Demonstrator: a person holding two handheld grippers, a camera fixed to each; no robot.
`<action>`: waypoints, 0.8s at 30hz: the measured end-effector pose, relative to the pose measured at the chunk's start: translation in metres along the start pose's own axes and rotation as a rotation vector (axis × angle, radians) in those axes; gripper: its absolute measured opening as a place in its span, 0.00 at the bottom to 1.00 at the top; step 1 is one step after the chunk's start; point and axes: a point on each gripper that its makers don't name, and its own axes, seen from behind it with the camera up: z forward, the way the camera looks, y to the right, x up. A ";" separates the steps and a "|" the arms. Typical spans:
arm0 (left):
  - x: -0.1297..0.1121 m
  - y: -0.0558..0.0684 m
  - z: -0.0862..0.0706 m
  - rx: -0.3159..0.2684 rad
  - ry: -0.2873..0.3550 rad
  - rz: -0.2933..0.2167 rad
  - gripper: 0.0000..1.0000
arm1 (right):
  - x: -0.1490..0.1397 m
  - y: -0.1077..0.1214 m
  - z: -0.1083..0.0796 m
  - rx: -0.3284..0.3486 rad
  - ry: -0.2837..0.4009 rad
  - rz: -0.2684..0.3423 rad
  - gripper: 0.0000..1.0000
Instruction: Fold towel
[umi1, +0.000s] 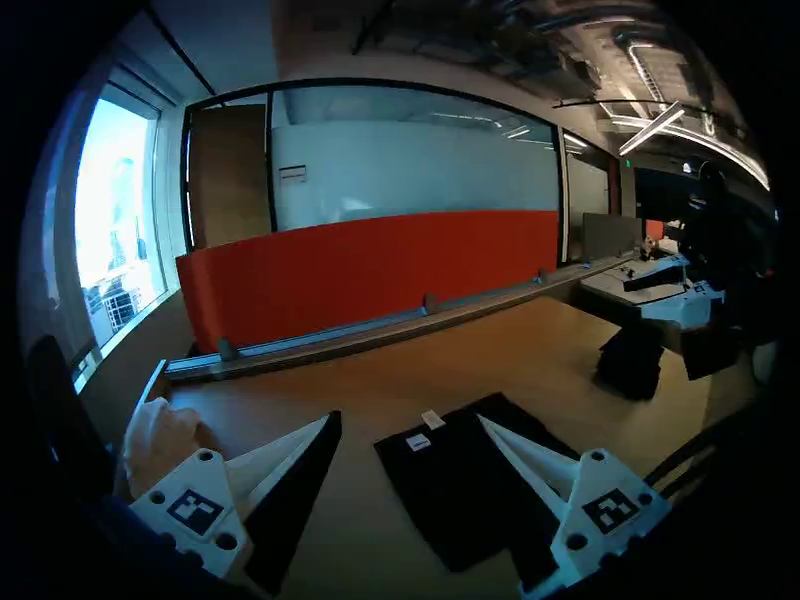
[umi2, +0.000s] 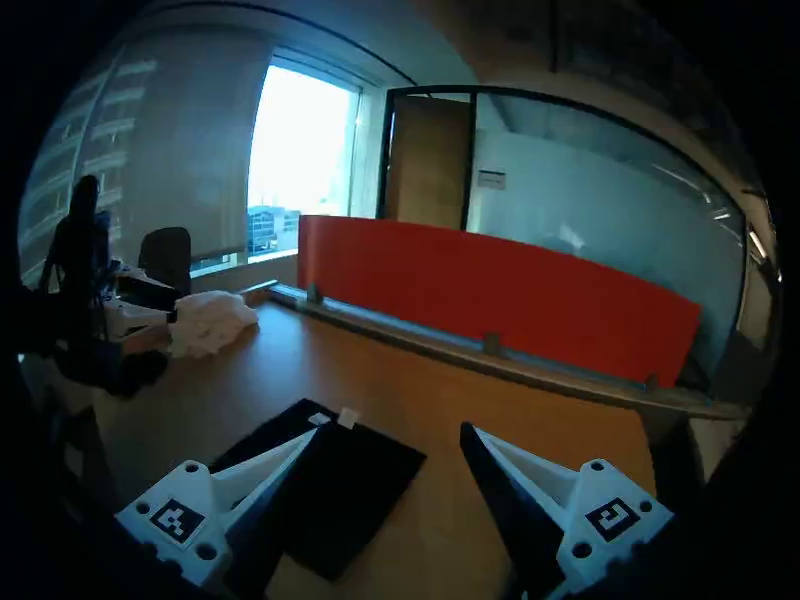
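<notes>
step: between folds, judging by the lie; both tools are off the cloth
towel (umi1: 450, 480): black, flat on desk (umi1: 520, 350), white tags at far edge, just ahead of both tools
left gripper (umi1: 408, 417): fingers spread wide, holding nothing
right gripper (umi2: 388, 430): spread wide, holding nothing, towel (umi2: 340, 480) under its left finger
next: drop to near corners, pinch, carry over to tag edge
containers: towel lies straight on desk (umi2: 430, 380), in no bin
other: white cloth (umi2: 208, 318) bunched, well apart

You had one black towel (umi1: 440, 490) down on one wooden table (umi1: 520, 350), with two white tags (umi1: 433, 419) counted on it. One pale cloth heap (umi1: 160, 440), one red divider (umi1: 370, 270), one office chair (umi2: 165, 255). You held two grippers, left gripper (umi1: 408, 417) and right gripper (umi2: 390, 430), two fingers (umi1: 270, 455) apiece.
</notes>
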 end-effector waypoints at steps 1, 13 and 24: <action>-0.003 0.002 0.001 -0.008 -0.006 0.002 0.89 | -0.003 -0.002 0.000 0.010 -0.008 -0.006 1.00; -0.050 0.029 0.011 -0.082 -0.081 0.045 0.89 | -0.048 -0.023 0.013 0.074 -0.099 -0.042 1.00; -0.099 0.046 0.025 -0.116 -0.142 0.035 0.90 | -0.101 -0.037 0.028 0.108 -0.176 -0.044 1.00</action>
